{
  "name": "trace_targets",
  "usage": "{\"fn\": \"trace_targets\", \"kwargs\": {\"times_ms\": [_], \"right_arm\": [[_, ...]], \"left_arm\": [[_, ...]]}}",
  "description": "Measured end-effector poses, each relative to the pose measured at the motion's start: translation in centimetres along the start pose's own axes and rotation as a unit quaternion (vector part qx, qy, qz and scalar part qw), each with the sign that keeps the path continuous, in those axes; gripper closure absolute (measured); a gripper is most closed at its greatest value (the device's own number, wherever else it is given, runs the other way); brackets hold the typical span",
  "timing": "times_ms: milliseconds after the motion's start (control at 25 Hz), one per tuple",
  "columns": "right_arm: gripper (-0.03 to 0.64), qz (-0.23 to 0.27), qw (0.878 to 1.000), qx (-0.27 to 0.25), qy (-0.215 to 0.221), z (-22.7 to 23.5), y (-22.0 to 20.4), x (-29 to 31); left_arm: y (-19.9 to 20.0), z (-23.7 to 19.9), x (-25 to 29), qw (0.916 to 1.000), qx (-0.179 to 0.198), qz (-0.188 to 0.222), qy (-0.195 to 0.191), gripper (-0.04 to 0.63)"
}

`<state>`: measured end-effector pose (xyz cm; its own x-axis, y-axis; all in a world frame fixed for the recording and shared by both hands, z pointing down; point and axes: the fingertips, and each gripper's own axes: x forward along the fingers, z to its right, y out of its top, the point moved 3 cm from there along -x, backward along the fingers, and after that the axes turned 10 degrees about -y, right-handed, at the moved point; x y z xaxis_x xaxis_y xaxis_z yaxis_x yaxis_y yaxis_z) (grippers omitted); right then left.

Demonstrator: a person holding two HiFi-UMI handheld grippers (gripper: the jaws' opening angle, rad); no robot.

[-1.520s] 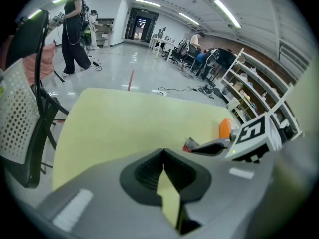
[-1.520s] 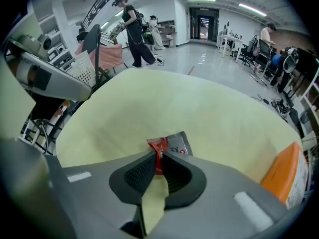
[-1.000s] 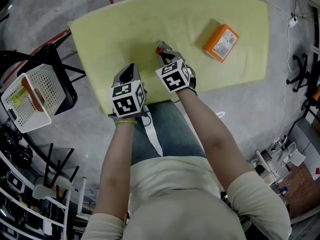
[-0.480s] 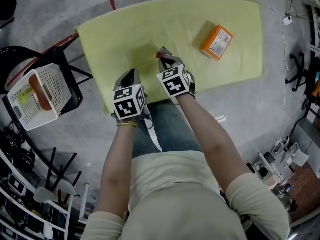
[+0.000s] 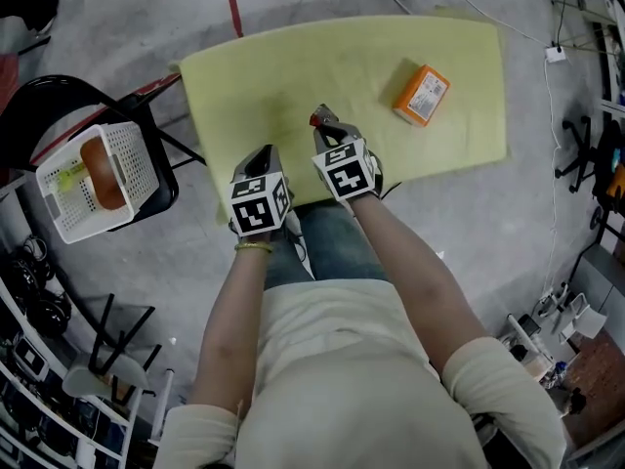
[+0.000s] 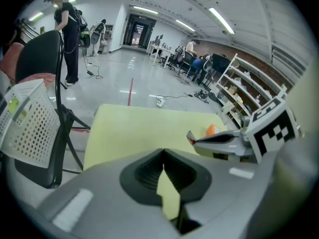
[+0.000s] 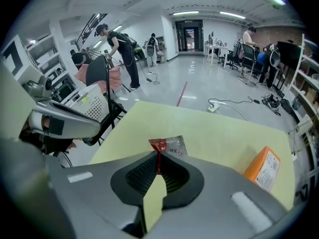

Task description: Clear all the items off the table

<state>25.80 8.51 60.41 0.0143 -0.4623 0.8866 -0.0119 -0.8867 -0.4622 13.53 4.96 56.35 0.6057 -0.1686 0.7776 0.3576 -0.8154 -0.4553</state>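
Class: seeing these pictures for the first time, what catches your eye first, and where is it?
The yellow table fills the middle, an orange box toward its far right. The right gripper is shut on a small packet above the near edge; a white basket sits on a chair at left.

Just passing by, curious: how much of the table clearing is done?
Looks partly done: the basket on the chair already holds things. In hand: the right tool pinches a small packet. Still to go: the orange box on the table. The left tool is shut and empty.
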Motion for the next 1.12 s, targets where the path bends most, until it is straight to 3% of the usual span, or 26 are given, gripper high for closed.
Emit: {"fn": "trace_targets", "kwargs": {"times_ms": [480,680,1120], "right_arm": [[0.603,0.049,0.998,-0.026,0.008,-2.8,3.6,-5.3],[0.603,0.034,0.999,-0.009,-0.009,-3.9,3.6,-6.9],[0.603,0.052,0.998,0.008,-0.023,-7.5,6.6,-10.2]], "left_arm": [[1.3,-0.6,-5.3,0.9998,0.011,0.016,-0.007,0.586],[1.8,-1.3,-7.2,0.9994,0.017,0.024,-0.016,0.586],[3.2,-4.2,-12.3,0.9982,0.032,0.042,-0.027,0.586]]}}
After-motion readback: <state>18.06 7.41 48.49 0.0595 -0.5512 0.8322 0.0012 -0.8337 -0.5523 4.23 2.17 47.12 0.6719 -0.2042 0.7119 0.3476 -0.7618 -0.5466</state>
